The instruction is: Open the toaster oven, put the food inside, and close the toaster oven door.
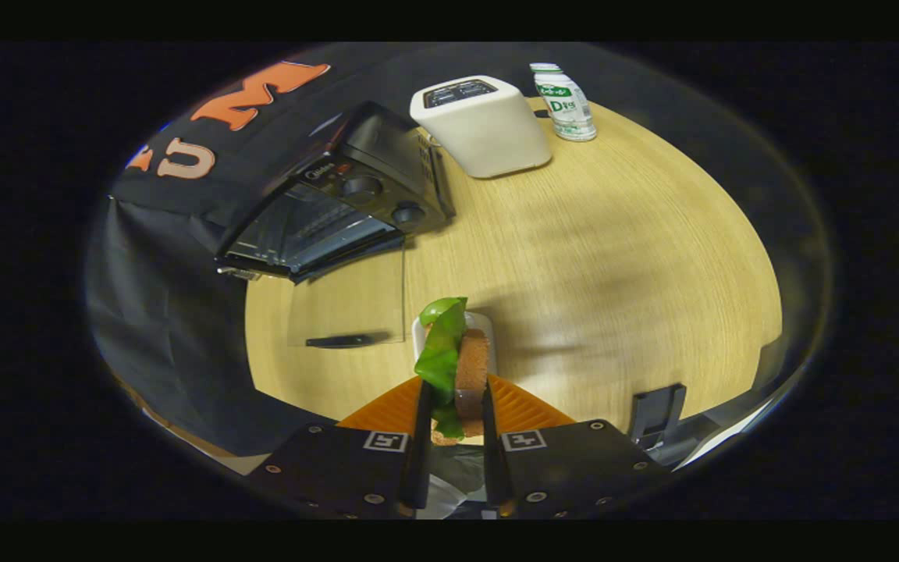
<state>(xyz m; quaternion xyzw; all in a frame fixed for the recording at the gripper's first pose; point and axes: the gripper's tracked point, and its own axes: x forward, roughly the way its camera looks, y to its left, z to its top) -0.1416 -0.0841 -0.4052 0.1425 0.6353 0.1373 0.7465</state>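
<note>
Gripper view | gripper (pixel 453 410) jaws narrow, pinching sandwich (pixel 457 367) | toaster oven (pixel 340 207) door open

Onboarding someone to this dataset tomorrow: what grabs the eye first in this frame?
First, the sandwich with a green leaf, clamped between the fingers of the gripper, with a small white dish just behind it. Beyond them on the wooden table, the black toaster oven stands with its glass door folded down open. Further back stand a white toaster and a small bottle.
</note>
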